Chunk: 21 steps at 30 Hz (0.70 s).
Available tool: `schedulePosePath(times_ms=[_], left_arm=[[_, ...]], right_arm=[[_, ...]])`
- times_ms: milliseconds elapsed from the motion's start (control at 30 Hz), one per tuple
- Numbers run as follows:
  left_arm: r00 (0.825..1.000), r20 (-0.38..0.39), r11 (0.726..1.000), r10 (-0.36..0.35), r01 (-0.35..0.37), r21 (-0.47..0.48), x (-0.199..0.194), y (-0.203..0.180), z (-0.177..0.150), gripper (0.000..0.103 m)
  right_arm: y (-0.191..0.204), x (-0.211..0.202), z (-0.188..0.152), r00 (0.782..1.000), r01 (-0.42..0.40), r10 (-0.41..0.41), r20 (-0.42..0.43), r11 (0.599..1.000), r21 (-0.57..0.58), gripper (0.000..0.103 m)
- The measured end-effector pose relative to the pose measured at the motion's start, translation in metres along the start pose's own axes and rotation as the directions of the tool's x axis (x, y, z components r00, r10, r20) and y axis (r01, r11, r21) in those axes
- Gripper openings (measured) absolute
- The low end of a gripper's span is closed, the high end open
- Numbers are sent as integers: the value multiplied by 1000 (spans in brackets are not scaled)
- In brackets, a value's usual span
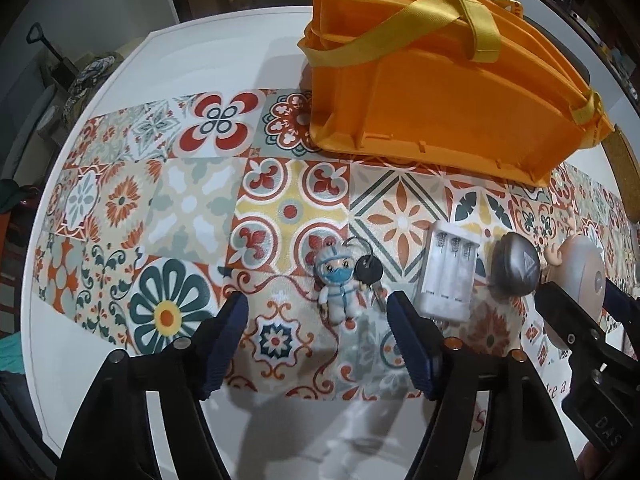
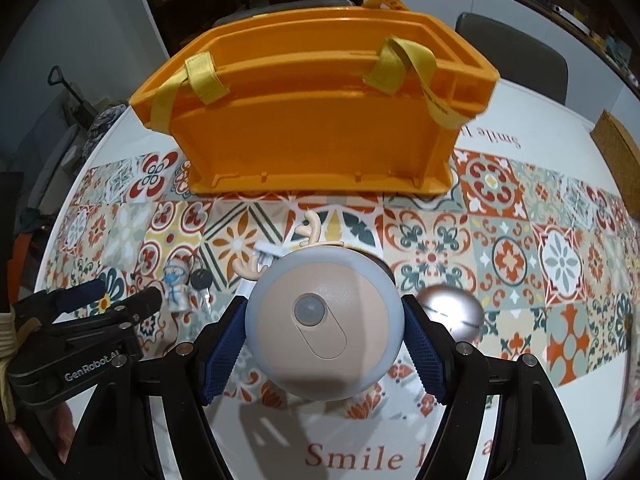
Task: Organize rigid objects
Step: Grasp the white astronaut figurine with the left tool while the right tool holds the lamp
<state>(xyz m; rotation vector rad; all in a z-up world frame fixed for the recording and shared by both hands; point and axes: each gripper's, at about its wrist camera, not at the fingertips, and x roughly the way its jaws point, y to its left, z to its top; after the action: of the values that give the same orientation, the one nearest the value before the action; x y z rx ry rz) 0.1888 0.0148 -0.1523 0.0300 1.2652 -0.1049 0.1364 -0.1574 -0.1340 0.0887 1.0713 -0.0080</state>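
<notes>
My right gripper (image 2: 324,328) is shut on a round blue-and-beige reindeer night light (image 2: 324,320) with antlers, held above the table; it also shows at the right of the left wrist view (image 1: 580,276). My left gripper (image 1: 316,320) is open and empty, just short of a masked figurine keychain (image 1: 338,288) with a black key (image 1: 370,274). A white battery case (image 1: 448,276) and a grey oval case (image 1: 516,270) lie to the right. The orange basket (image 1: 440,92) with yellow handles stands behind them; it also shows in the right wrist view (image 2: 312,120).
The white table (image 1: 192,52) carries a patterned tile runner (image 1: 180,200). A cork board (image 2: 618,160) lies at the far right edge. A chair (image 2: 516,56) stands behind the table. The left gripper shows at the lower left of the right wrist view (image 2: 116,300).
</notes>
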Motion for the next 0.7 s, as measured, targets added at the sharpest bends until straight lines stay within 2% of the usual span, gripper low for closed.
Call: schedulePosePath(times_ms=[333,700], left_arm=[[999,-35,1000,-18,18,2,26,-5,18,50],[998,-64,999,-28,29,13,51,-11,17,35]], right_arm=[[0,6,13,1000,-16,17,15,1000,-11,75],[-6,20,13,1000,-9,9,-4,1000,-3,75]])
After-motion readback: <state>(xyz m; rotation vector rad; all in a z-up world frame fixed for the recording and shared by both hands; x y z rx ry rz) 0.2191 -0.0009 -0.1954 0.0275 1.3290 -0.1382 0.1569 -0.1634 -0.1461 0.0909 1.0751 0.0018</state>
